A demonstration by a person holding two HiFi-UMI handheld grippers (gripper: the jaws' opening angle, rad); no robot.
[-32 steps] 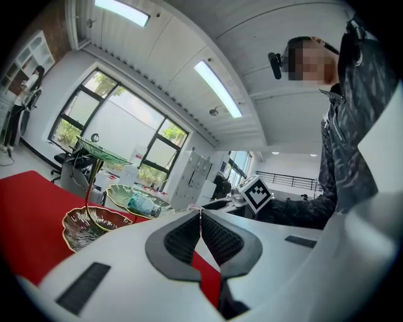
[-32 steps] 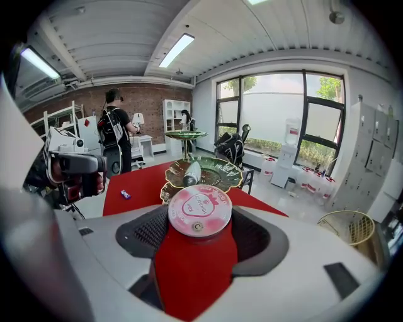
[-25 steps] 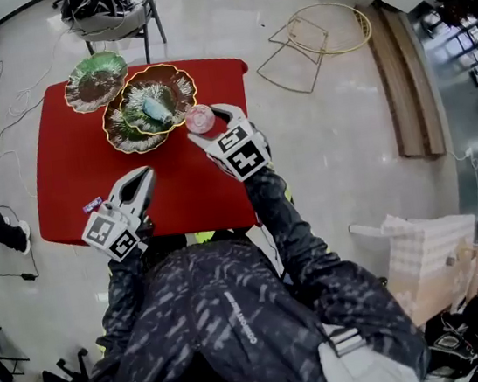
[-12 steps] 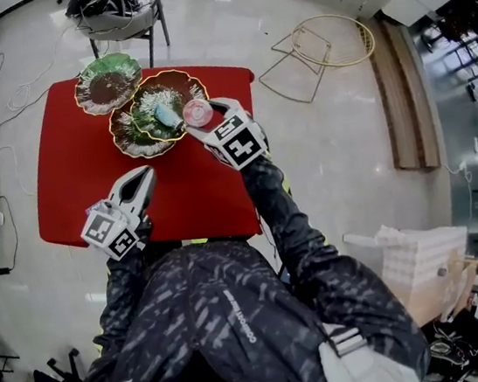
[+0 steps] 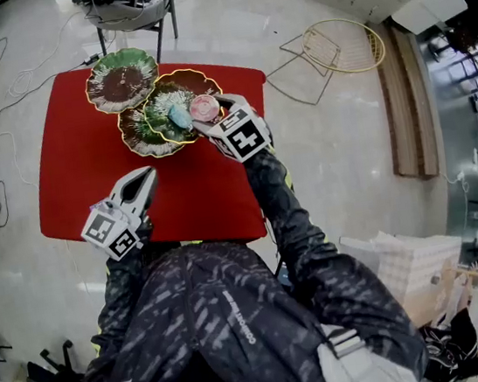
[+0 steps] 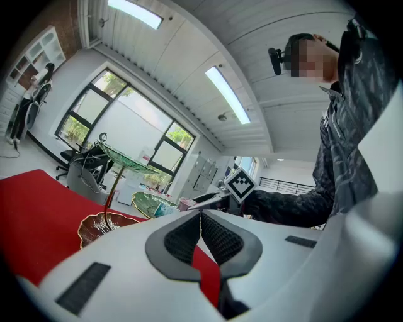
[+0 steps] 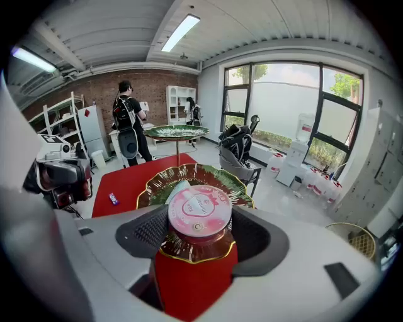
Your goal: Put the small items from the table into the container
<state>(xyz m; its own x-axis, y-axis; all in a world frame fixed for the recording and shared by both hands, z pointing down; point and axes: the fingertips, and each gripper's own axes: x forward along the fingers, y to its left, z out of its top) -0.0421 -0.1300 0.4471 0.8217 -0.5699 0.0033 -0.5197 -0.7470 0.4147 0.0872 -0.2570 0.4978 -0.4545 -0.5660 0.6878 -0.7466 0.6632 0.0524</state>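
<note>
On the red table [image 5: 78, 173] stands a tiered set of leaf-shaped dishes. The top green dish [image 5: 122, 78] sits raised on a thin stem. The gold-rimmed middle dish [image 5: 178, 86] holds a pale teal item [image 5: 180, 116], and the brownish lower dish [image 5: 139, 136] partly slips under the middle one. The right gripper [image 5: 213, 115] has its jaws pressed on either side of a small round cup with a pink lid [image 7: 199, 210], holding it just over the near rim of the middle dish. Whether the cup touches the dish cannot be told. The lid faces up in the head view and tilts toward the camera in the right gripper view. The cup is short and round, its axis roughly upright, with no clear long side. Its body below the lid is mostly hidden between the dark pads, so its shape and contents are hard to make out. The teal item is partly covered by the cup, and its form stays unclear. A small purple wrapped piece [image 7: 113, 199] lies flat on the table to the left, too small to identify. The left gripper [image 6: 201, 215] hovers over the table's near part with its jaws closed together on nothing, well apart from the dishes.
</note>
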